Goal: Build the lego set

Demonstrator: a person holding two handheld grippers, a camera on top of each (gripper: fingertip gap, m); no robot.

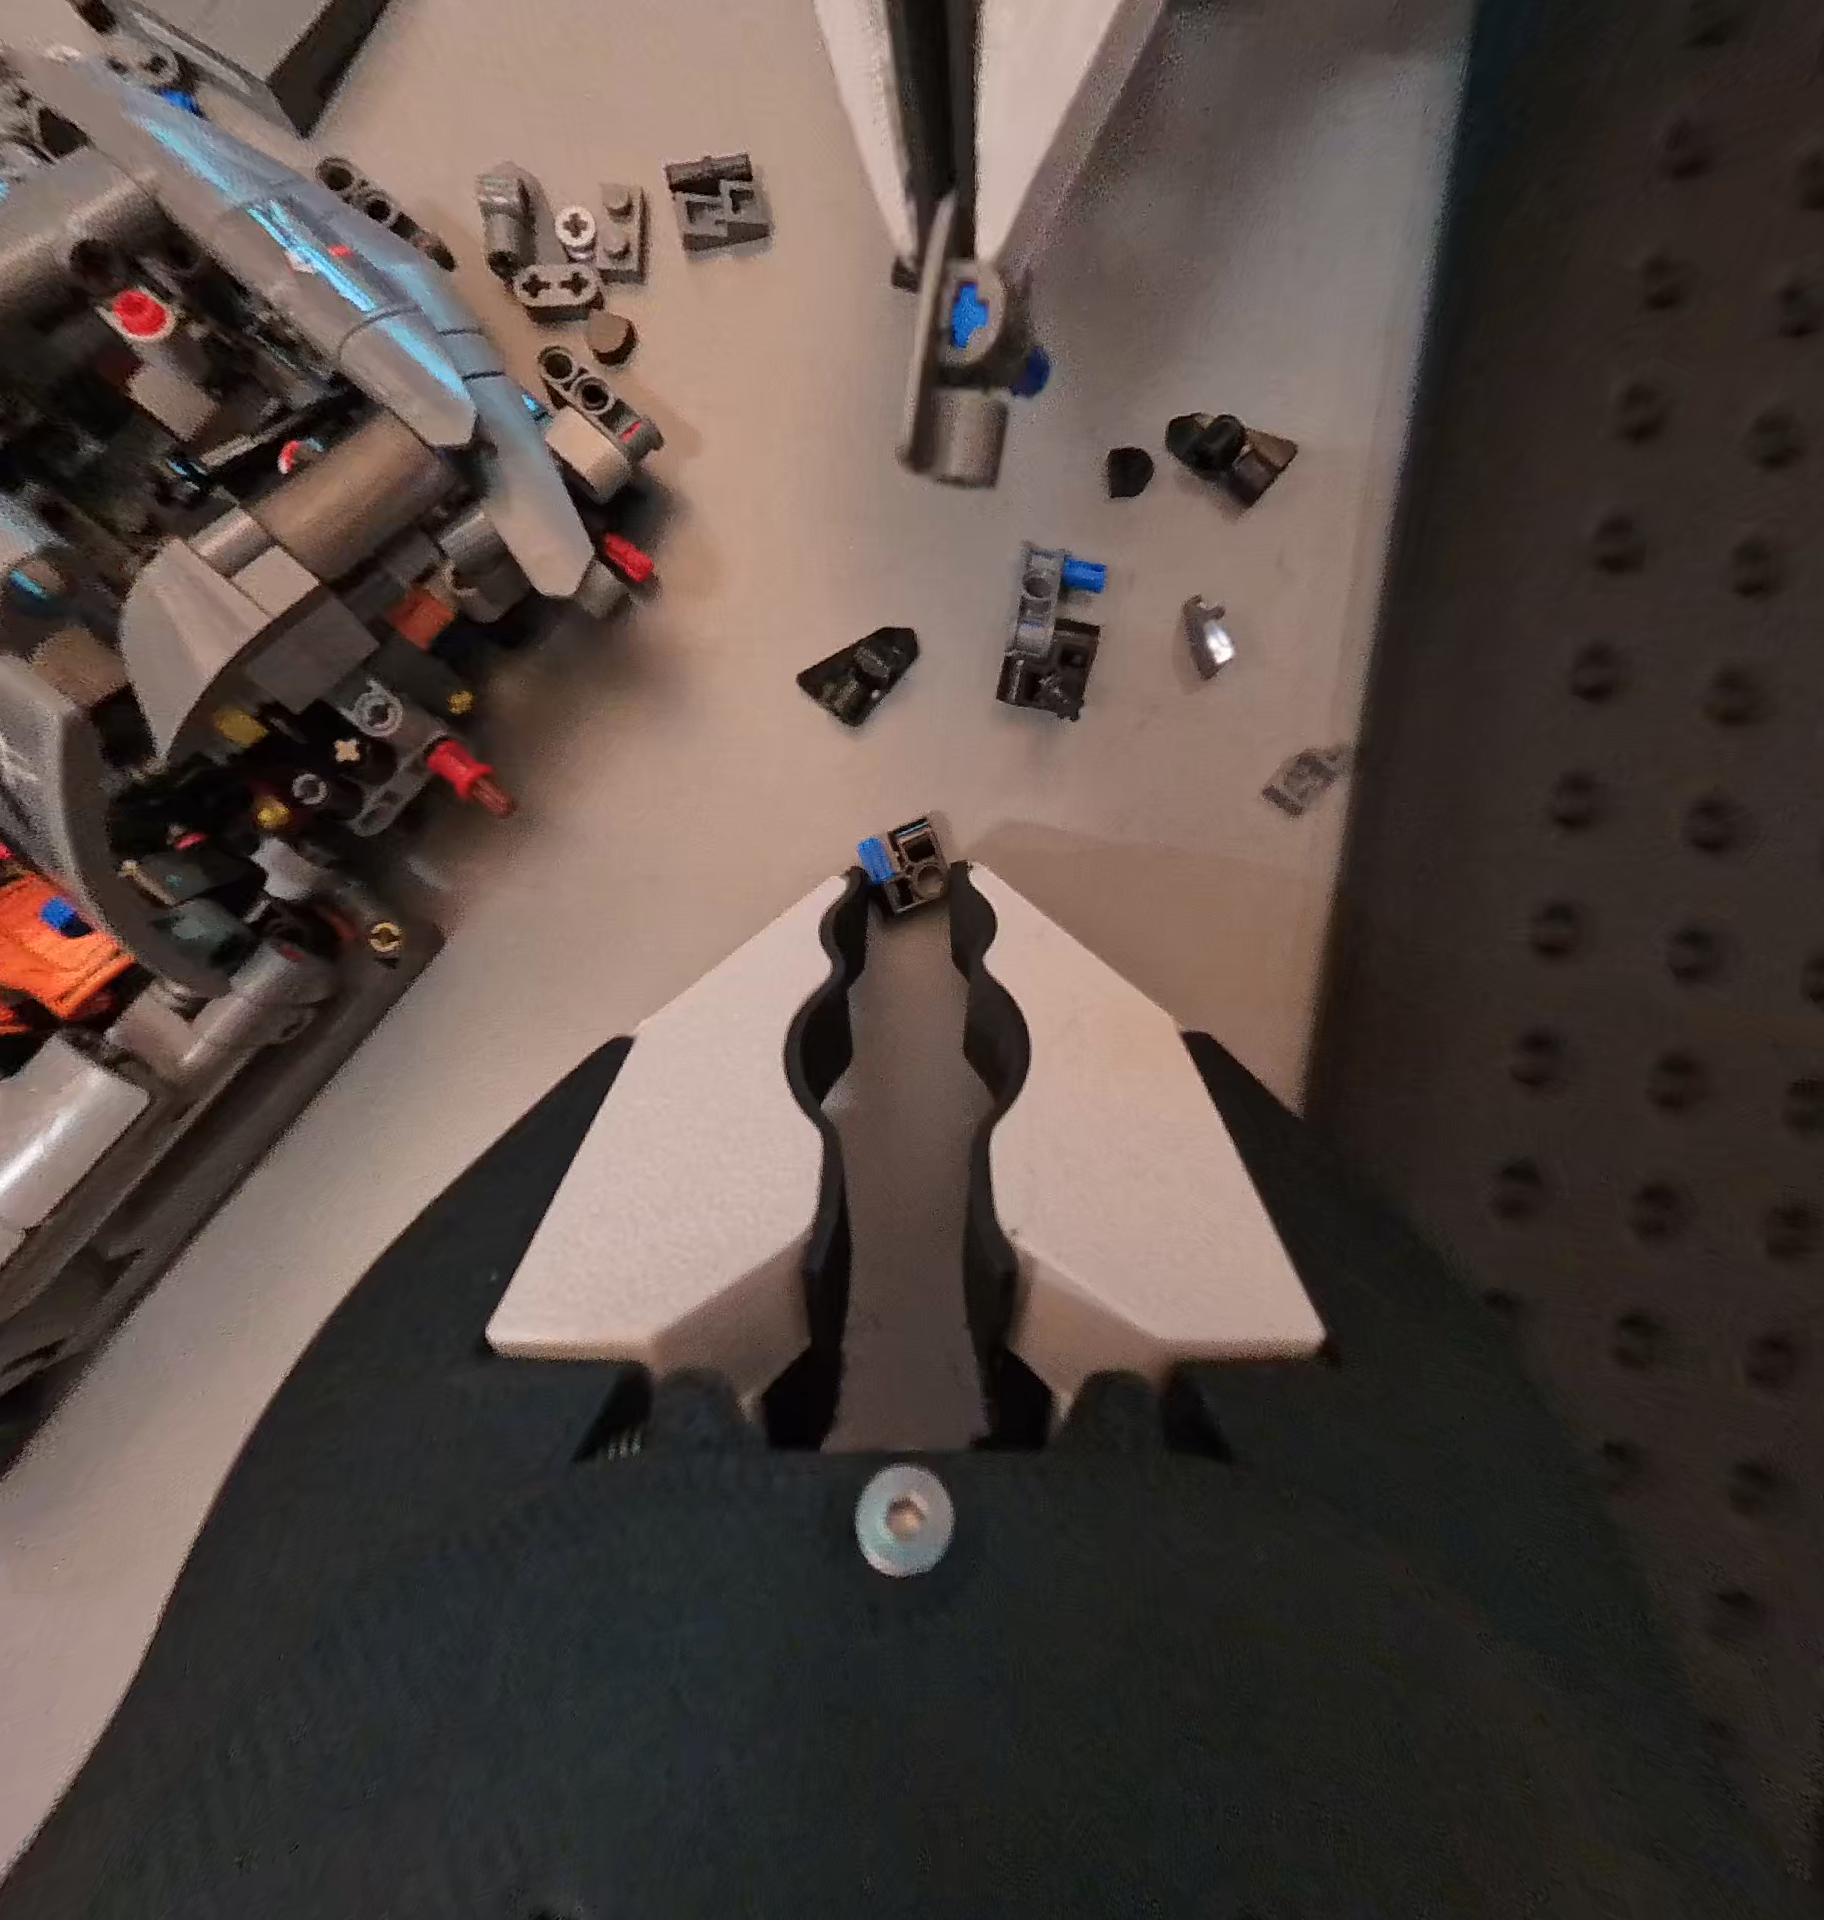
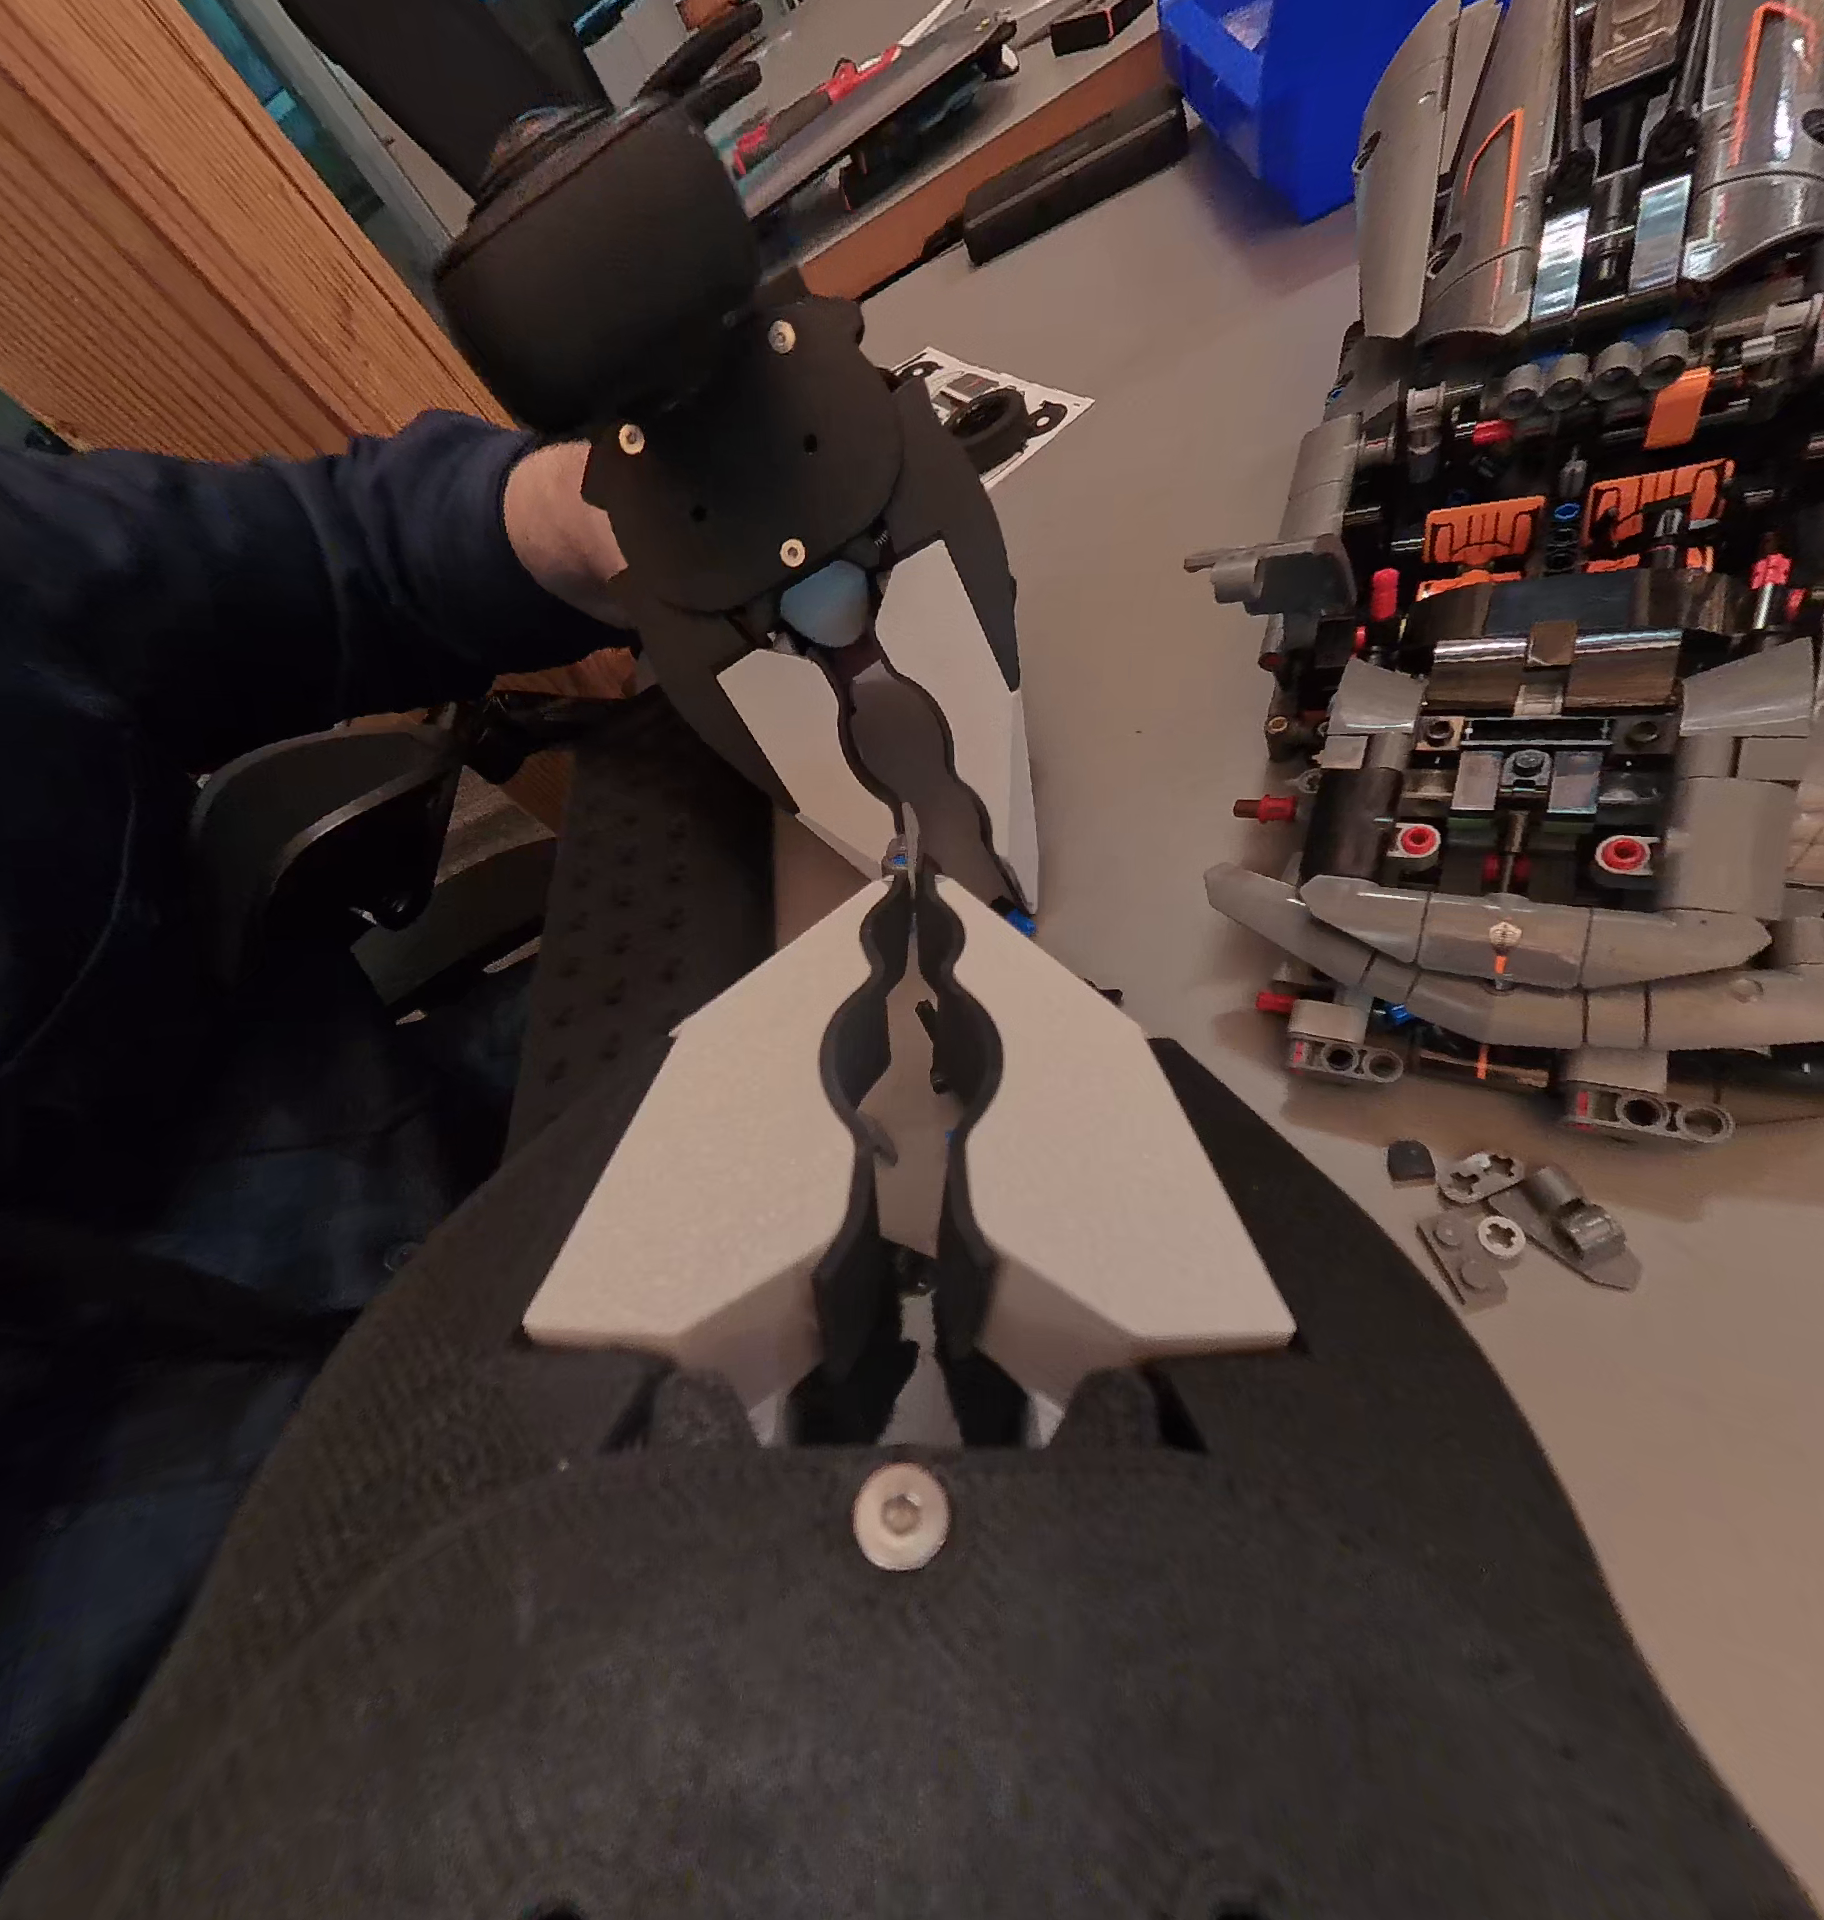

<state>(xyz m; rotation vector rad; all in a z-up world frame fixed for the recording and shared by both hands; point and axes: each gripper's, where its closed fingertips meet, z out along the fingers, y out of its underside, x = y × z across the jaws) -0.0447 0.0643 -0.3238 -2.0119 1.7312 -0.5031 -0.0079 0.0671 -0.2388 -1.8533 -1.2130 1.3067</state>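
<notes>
Two views cover this moment. From your left wrist camera, your left gripper (image 1: 910,871) is clamped on a small black connector block (image 1: 916,864) with a blue pin (image 1: 870,856) sticking out of its left side; the block sits at the very fingertips, held above the pale table (image 1: 742,727), its pin holes facing the camera. Farther off, your right gripper (image 1: 965,343) reaches in from the top, closed on a light grey beam assembly (image 1: 958,416) with a blue axle pin (image 1: 965,312) in its side; the assembly's long axis runs along that gripper's fingers, its round end pointing toward you. Loose parts lie scattered on the table: a grey cluster (image 1: 565,249) near the top, a black wedge (image 1: 861,673), and a grey-and-black piece with a blue pin (image 1: 1051,634). The grey car model (image 1: 264,468) fills the left side, and a dark perforated board (image 1: 1635,727) stands on the right.

From your right wrist camera, your right gripper (image 2: 913,883) has its fingers nearly together; what they grip is hidden at the tips. Your left gripper (image 2: 903,857) comes in from the upper left, held by a hand (image 2: 560,530) in a dark sleeve, its tips meeting yours with a small piece (image 2: 895,858) between them, too small to identify. The car model (image 2: 1573,675) sits to the right, nose toward you, with loose grey parts (image 2: 1510,1226) in front of it.
</notes>
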